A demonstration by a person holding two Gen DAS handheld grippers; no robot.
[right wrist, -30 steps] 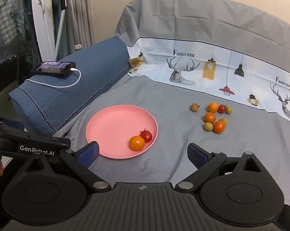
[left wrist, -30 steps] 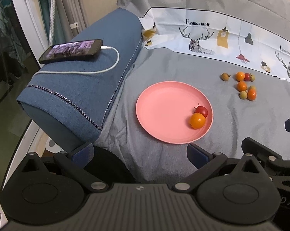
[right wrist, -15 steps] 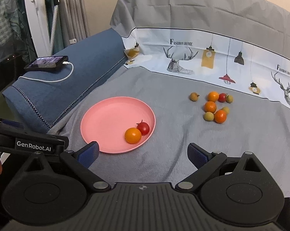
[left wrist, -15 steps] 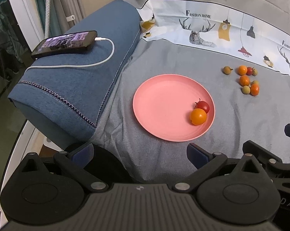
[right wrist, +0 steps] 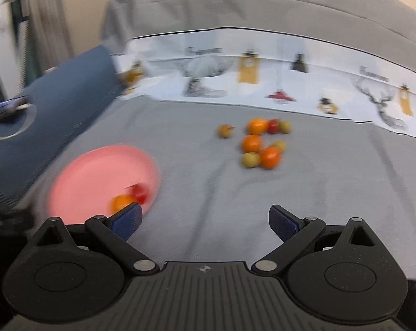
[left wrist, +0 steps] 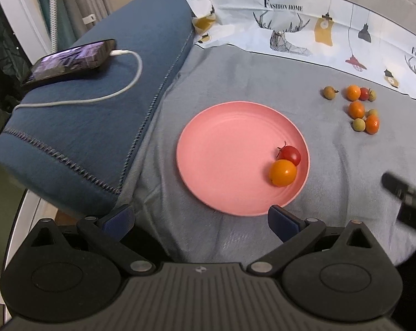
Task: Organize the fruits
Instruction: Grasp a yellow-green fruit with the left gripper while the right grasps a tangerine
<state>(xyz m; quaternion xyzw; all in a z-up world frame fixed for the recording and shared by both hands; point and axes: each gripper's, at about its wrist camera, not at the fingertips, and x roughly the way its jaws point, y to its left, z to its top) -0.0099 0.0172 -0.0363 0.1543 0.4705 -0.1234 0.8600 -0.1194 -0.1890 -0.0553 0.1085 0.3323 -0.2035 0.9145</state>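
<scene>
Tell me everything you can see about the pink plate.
The pink plate is round and shallow with a low raised rim and faint concentric rings, and looks like matte plastic. It lies flat on the grey cloth, beside the blue cushion. An orange fruit and a red tomato sit touching near its right edge. Neither tongs touch it.

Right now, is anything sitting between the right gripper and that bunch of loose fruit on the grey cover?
Nothing visible. Only bare grey cover lies between the open right gripper and the loose fruit; the pink plate sits off to the left.
</scene>
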